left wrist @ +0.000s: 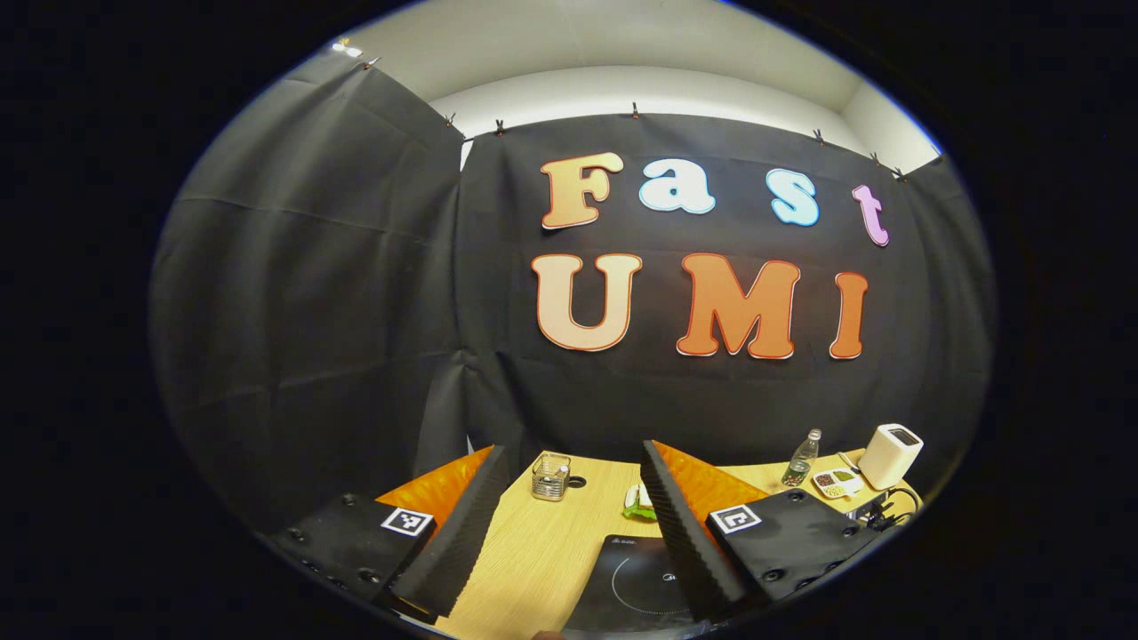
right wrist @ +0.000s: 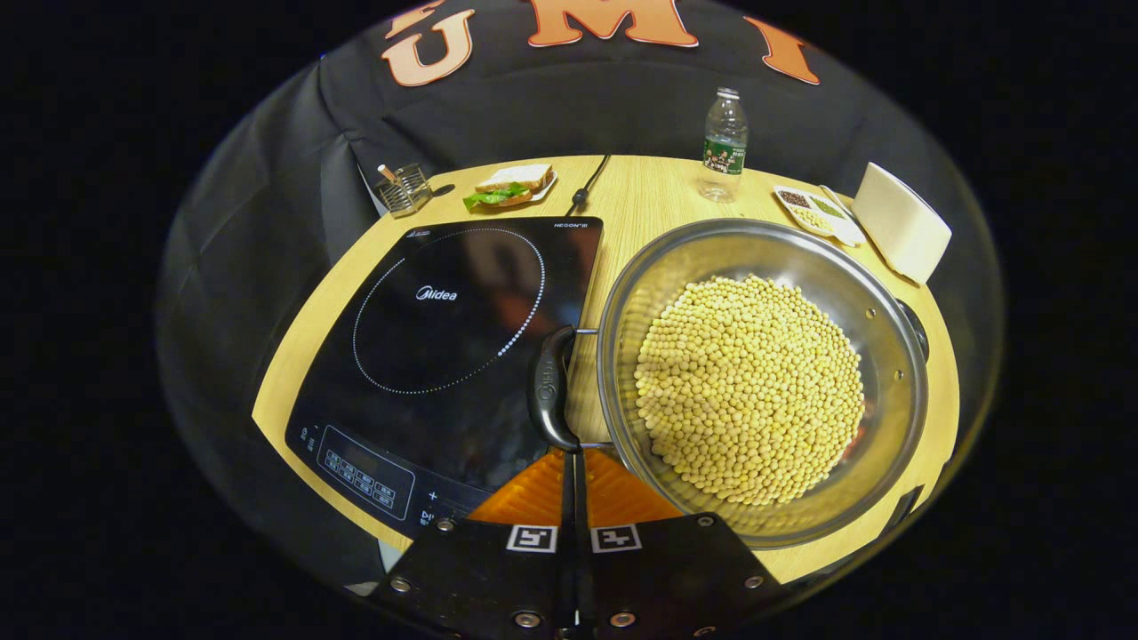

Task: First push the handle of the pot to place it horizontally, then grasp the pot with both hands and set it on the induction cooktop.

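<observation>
In the right gripper view a steel pot point(right wrist: 711, 244) full of yellow beans point(right wrist: 751, 387) stands on the wooden table, right of the black induction cooktop point(right wrist: 444, 356). The pot's dark left handle point(right wrist: 549, 387) hangs over the cooktop's right edge. Its other handle point(right wrist: 916, 331) peeks out at the far rim. My right gripper point(right wrist: 570, 455) is shut with nothing between its fingers, its tips right at the near end of the left handle. My left gripper point(left wrist: 573, 449) is held high and open, aimed at the back wall, with the cooktop point(left wrist: 631, 578) low between its fingers.
Along the table's point(right wrist: 640, 191) back edge sit a wire basket point(right wrist: 403, 188), a sandwich on a plate point(right wrist: 511, 185), a water bottle point(right wrist: 725, 142), a small dish of spices point(right wrist: 813, 212) and a white box point(right wrist: 902, 222). The cooktop's cable point(right wrist: 589, 185) runs backward.
</observation>
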A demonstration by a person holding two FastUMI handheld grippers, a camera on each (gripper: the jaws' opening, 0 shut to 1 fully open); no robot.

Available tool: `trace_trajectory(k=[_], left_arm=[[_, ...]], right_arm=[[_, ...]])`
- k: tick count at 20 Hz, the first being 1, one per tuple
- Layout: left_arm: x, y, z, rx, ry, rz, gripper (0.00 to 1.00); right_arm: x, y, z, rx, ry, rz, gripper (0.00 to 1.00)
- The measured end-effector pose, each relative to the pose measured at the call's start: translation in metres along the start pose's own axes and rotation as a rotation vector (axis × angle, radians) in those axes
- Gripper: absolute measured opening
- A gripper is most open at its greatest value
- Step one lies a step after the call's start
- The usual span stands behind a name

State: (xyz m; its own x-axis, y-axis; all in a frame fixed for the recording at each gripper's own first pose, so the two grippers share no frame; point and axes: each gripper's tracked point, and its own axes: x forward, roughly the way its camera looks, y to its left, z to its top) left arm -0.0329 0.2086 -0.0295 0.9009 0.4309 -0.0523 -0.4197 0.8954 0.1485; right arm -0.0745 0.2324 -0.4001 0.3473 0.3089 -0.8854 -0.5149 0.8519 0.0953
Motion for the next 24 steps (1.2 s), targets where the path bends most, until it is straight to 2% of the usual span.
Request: trace_trajectory(k=[5, 15, 23, 24], left_arm=[[0.003, 0.000, -0.004, 0.005, 0.012, -0.002, 0.98], [0.003, 0.024, -0.020, -0.003, 0.051, 0.040, 0.98], [0.007, 0.032, -0.026, -0.002, 0.066, 0.062, 0.98], [0.007, 0.032, -0.027, 0.001, 0.066, 0.065, 0.98]], right_arm=[[0.005, 0.002, 0.007, 0.013, -0.003, 0.010, 0.00], [0.014, 0.004, 0.022, -0.008, -0.002, 0.001, 0.00], [0.026, -0.003, 0.042, 0.068, -0.030, 0.002, 0.00], [0.028, -0.004, 0.045, 0.079, -0.034, -0.001, 0.04]])
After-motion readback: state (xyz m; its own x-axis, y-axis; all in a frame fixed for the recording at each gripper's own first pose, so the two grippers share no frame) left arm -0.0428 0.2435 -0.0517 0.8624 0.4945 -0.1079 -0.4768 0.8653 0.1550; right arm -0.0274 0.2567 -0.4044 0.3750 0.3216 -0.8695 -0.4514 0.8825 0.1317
